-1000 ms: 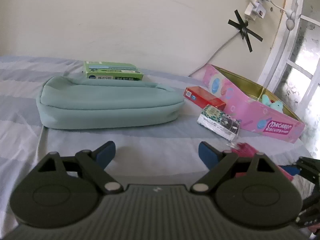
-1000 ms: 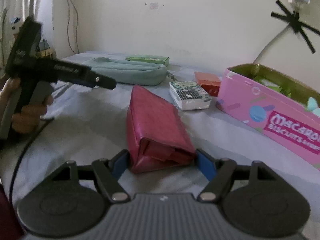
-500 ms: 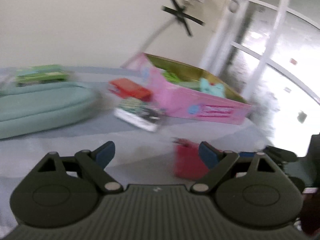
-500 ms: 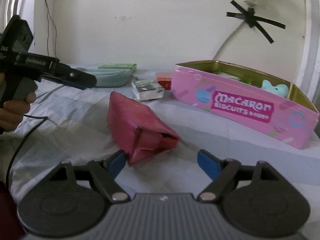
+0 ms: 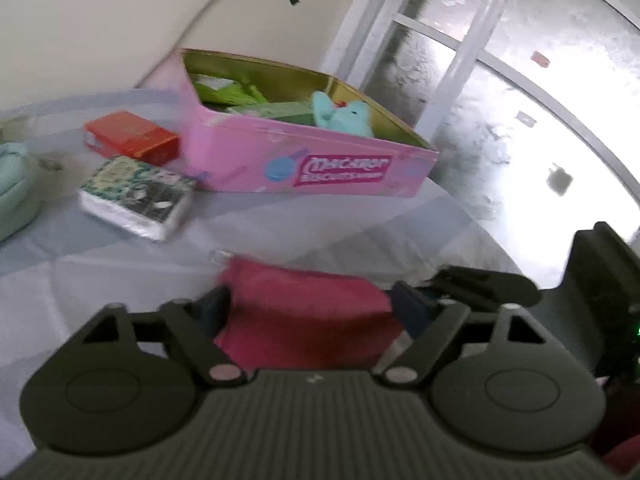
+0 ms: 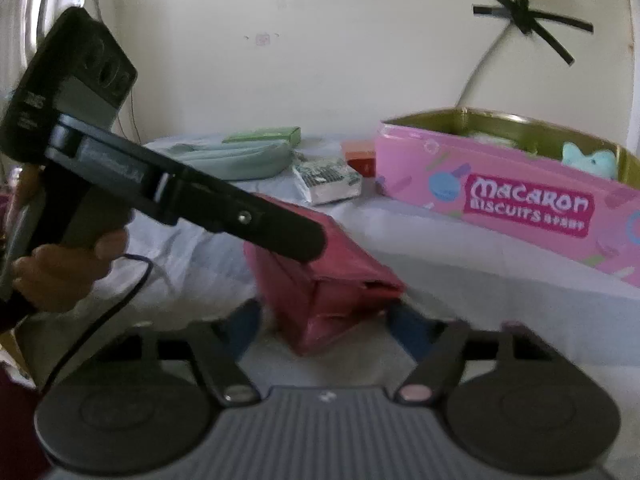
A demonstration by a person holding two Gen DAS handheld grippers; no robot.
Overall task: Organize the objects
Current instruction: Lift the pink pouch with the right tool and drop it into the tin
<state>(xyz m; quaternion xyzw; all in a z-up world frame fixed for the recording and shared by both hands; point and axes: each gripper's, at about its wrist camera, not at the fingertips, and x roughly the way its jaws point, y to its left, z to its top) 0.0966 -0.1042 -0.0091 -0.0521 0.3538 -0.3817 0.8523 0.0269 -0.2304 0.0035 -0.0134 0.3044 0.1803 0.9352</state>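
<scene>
- At the bottom centre of the left wrist view, the left gripper (image 5: pixel 308 310) is seen with its fingers apart and the red pouch (image 5: pixel 304 312) lying between them; a second ago only bare sheet lay between those fingers, so the gripper has been swung over onto the pouch.
- Whether the left fingers (image 5: pixel 214 308) are touching the pouch cannot be told through the blur.
- At the bottom centre of the right wrist view, the right gripper (image 6: pixel 324 326) is seen with its fingers spread wide; a second ago they were closed against the pouch (image 6: pixel 324 280), so it has been let go.
- The pouch is therefore judged to be mid-handover, resting on the striped sheet (image 6: pixel 480 280), with no grip shown on it.
- Just beyond, left of centre in the left view, a patterned packet (image 5: pixel 136 198) is seen on the sheet, with a small red box (image 5: pixel 132 136) behind it.
- Right of those, the open pink biscuit tin (image 5: pixel 320 168) is seen, already holding a blue plush toy (image 5: pixel 344 116) and green items.
- At the upper centre of the right view, a pale green case (image 6: pixel 236 160) and a green box (image 6: pixel 264 135) are seen by the wall, still outside the tin.
- The tin is judged to be the likely place for the pouch.
</scene>
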